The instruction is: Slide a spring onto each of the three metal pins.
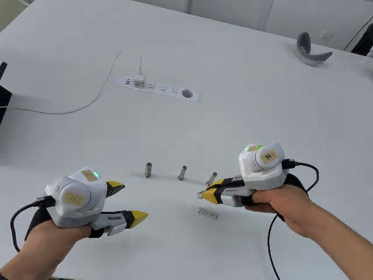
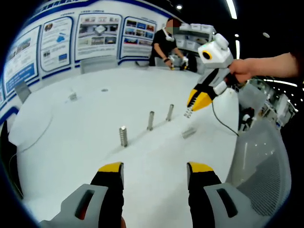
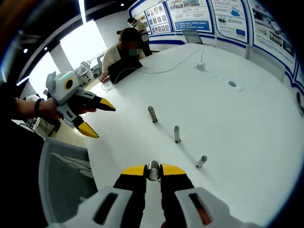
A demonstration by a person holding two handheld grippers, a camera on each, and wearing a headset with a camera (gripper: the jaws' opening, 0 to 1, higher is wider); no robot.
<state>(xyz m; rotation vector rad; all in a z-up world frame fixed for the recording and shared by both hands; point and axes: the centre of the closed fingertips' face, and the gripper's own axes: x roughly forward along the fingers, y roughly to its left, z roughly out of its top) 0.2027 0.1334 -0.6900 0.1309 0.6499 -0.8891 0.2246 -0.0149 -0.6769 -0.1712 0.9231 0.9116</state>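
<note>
Closest to the headset, the left tongs [image 1: 129,202] hovered over the white surface [image 1: 250,111] with their yellow tips spread wide and nothing between them. The left gripper view showed only bare surface in that gap.

Across from them, the right tongs [image 1: 207,194] were squeezed together on a small spring [image 1: 201,194]. In the right gripper view its coil was pinched between the two tips, one end poking out past them.

Three pins stood in a row just beyond both tongs. The left pin [image 1: 148,170] (left as the head view had it) carried a spring coiled round its shaft. The middle pin [image 1: 182,172] and the right pin [image 1: 211,178] were bare metal.

The small spring hung near the right pin, a little to the person's side of it and not touching. The left gripper view showed it lifted clear of the surface. The left tongs were near the left pin but apart from it, on the person's side.

A loose spring [image 1: 208,213] lay flat on the surface beneath the right tongs, nearer the person than the row of pins. Farther back lay a white power strip [image 1: 163,89] with a plug in it and a cable [image 1: 87,105] trailing off to the left.
</note>
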